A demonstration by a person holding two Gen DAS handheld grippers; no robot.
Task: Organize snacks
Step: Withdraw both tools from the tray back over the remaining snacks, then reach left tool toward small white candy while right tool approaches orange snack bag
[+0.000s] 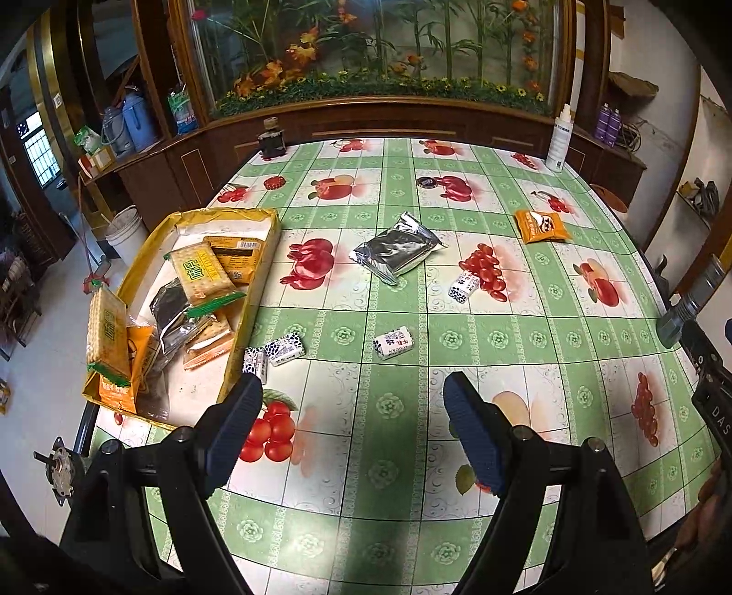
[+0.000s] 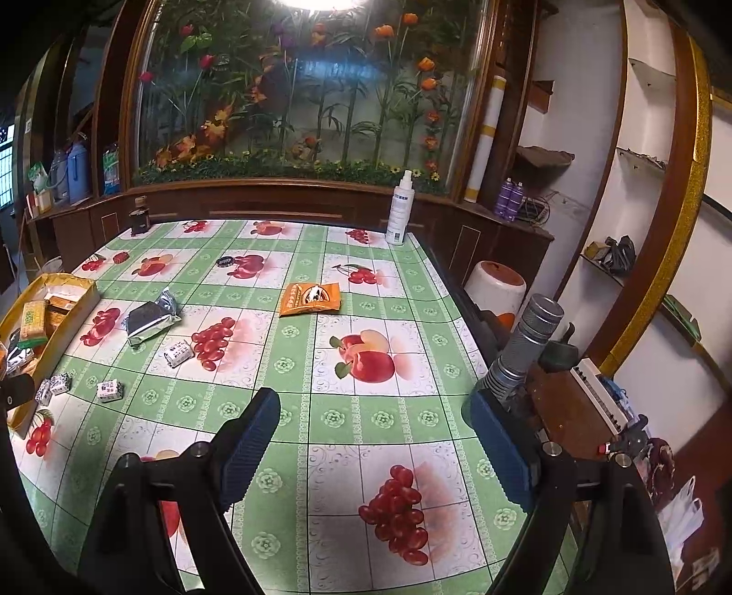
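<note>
Snacks overlap inside the yellow tray [image 1: 256,293], hiding their lower layers; small candies [image 1: 392,341] lie just beside it, a silver packet [image 1: 395,249] and orange packet [image 1: 542,225] farther off. Left gripper [image 1: 352,412] and right gripper [image 2: 375,430] both gape empty.

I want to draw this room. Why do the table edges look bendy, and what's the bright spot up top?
Fisheye lenses curve the table in both wrist views; right wrist view, a bright glare washes out the top edge; left wrist view, a dark shadow lies between the hand-held gripper's fingers.
</note>
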